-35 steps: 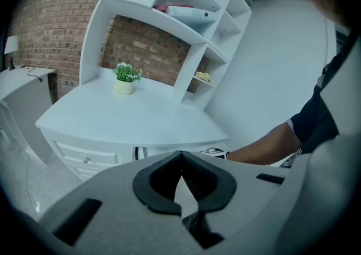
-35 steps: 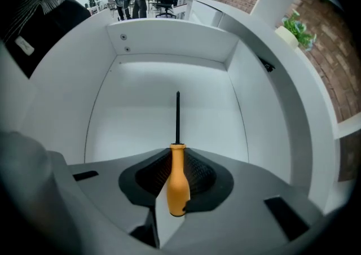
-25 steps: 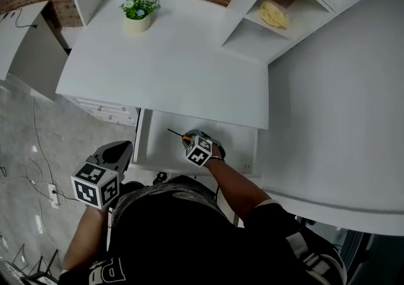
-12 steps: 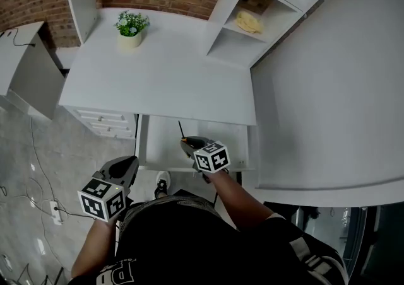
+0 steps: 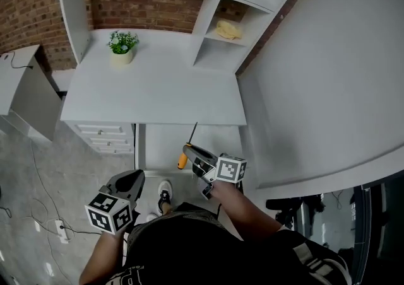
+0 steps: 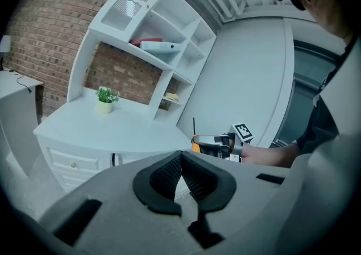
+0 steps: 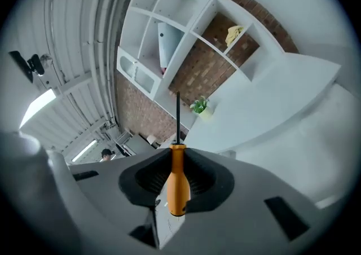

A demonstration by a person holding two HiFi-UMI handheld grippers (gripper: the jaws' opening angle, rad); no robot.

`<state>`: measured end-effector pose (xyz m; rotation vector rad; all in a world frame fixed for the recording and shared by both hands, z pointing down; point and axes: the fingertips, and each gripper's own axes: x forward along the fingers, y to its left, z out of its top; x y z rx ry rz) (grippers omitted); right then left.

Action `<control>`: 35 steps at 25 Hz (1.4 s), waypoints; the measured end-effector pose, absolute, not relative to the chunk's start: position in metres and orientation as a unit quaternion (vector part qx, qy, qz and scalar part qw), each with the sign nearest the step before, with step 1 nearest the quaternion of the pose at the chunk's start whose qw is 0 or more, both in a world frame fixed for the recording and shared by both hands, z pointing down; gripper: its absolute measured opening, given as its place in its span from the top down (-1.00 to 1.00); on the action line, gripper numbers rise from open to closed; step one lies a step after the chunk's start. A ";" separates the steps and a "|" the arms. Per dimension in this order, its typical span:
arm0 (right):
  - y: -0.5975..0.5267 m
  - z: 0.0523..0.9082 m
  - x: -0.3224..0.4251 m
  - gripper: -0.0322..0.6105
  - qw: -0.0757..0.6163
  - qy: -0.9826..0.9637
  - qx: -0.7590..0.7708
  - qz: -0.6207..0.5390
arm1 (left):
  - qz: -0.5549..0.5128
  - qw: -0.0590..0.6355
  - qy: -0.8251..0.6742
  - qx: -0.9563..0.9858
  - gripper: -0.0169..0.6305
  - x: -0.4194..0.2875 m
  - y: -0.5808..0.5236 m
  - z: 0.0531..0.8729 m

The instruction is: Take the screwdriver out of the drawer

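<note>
Notably, orange-handled, black-shafted screwdriver (image 7: 178,183) was pinched by its handle in right tongs (image 7: 177,176), above open white drawer (image 5: 151,148). Left tongs (image 6: 181,175) were pressed together, empty. Risks: the smooth handle could have swivelled or slipped, or the shaft snagged the white tabletop (image 5: 151,91) edge.

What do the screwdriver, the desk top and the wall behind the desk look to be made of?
Screwdriver: orange handle, smooth with a soft sheen, likely plastic; thin dark shaft, probably metal.
Desk top: flat, even matte white; painted or laminated board, cannot tell which.
Wall: red-brown bricks with pale joints; bare brick or brick facing.
</note>
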<state>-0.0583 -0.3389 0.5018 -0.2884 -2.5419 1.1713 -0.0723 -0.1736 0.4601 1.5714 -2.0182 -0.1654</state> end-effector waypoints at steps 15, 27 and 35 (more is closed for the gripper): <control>-0.298 0.425 0.029 0.68 0.034 -0.884 -0.107 0.455 | -0.089 0.239 -0.730 0.634 0.90 -0.023 -0.150 0.427; -0.310 0.384 0.049 0.69 -0.006 -0.880 -0.128 0.457 | -0.091 0.222 -0.729 0.641 0.90 -0.015 -0.176 0.412; -0.351 0.359 0.087 0.69 -0.028 -0.884 -0.125 0.449 | -0.096 0.200 -0.707 0.671 0.90 0.019 -0.238 0.386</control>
